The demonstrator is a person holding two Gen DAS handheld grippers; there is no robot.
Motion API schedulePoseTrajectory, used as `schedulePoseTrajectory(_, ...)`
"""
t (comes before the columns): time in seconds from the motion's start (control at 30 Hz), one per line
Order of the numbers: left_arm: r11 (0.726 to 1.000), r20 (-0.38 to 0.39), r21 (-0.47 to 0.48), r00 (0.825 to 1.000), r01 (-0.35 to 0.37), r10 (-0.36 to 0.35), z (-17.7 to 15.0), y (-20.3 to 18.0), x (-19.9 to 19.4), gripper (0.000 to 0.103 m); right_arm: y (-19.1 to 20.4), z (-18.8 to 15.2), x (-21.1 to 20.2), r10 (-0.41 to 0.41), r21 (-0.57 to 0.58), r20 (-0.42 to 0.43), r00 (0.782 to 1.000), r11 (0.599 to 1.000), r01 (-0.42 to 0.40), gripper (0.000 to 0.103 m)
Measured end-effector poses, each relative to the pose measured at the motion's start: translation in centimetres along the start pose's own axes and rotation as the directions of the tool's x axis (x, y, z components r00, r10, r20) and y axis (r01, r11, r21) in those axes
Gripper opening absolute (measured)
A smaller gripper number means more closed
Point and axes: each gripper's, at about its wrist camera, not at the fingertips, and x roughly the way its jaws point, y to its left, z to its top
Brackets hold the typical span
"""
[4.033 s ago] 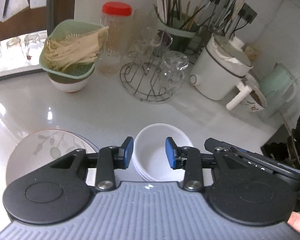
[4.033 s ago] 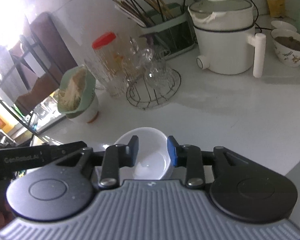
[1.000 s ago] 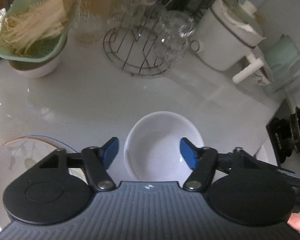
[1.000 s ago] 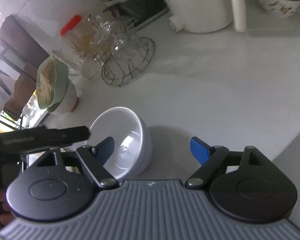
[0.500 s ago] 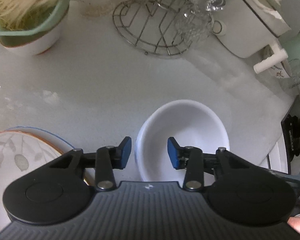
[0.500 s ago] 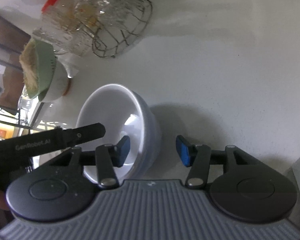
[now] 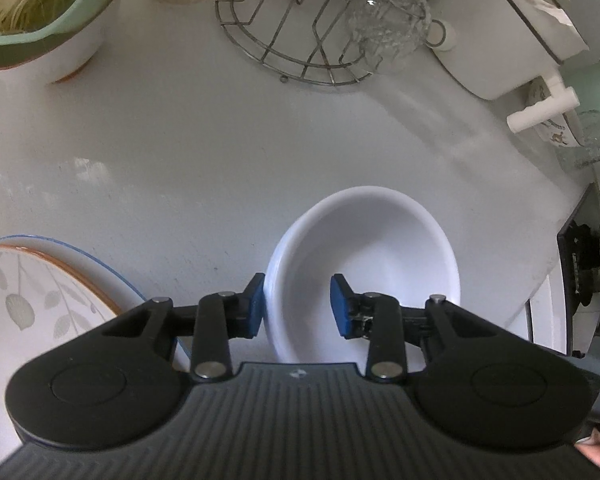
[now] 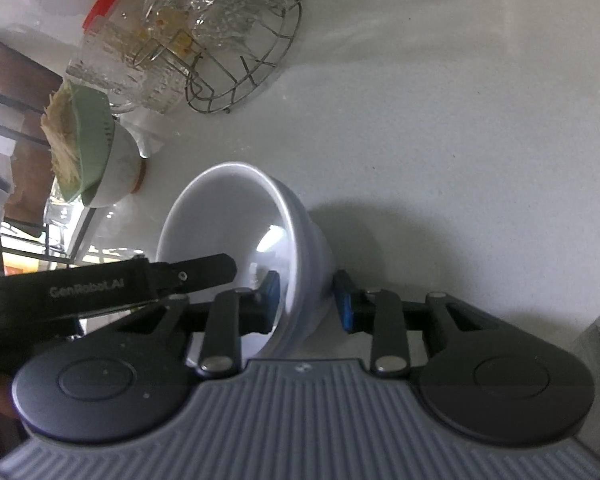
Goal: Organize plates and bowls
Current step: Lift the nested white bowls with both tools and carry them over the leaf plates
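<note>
Straddling the near rim of the stacked white bowls, the left gripper has one blue pad outside the wall and one inside, narrowed onto it; whether the pads actually press the wall cannot be told. The stack sits on the white counter at about 6 o'clock in the left wrist view. A leaf-patterned plate lies at 8 o'clock, beside the bowls but apart. At 11 o'clock stands a green strainer of noodles set in a white bowl, and a wire glass rack is at 12. A white pot sits at 2 o'clock.

From the right wrist view, the right gripper pinches the bowls' opposite wall, one pad inside, one outside against the stack's side.
</note>
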Motion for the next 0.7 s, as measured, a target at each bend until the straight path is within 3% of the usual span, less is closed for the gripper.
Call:
schedulePoseTrajectory(0.27, 0.999, 0.01, 0.044, 1.0, 0.022, -0.023, -0.5, -1.5, -1.2, 0.04, 0.2, -0.4, -2.0, -0.013, 0.012, 0.045, 0.999, 1.0, 0.013, 0.032)
schedulePoseTrajectory(0.5, 0.995, 0.018, 0.037, 0.996, 0.092, -0.093, -1.3, -2.7, -3.8, 0.04, 0.5, -0.8, -5.1, -0.045, 0.029, 0.068, 0.997, 0.999, 0.043, 0.032)
schedulePoseTrajectory(0.7, 0.992, 0.043, 0.088, 0.995, 0.087, -0.091, -2.1, -3.7, -6.5, 0.04, 1.6, -1.5, -7.3, -0.038, 0.019, 0.083, 0.996, 0.999, 0.037, 0.032)
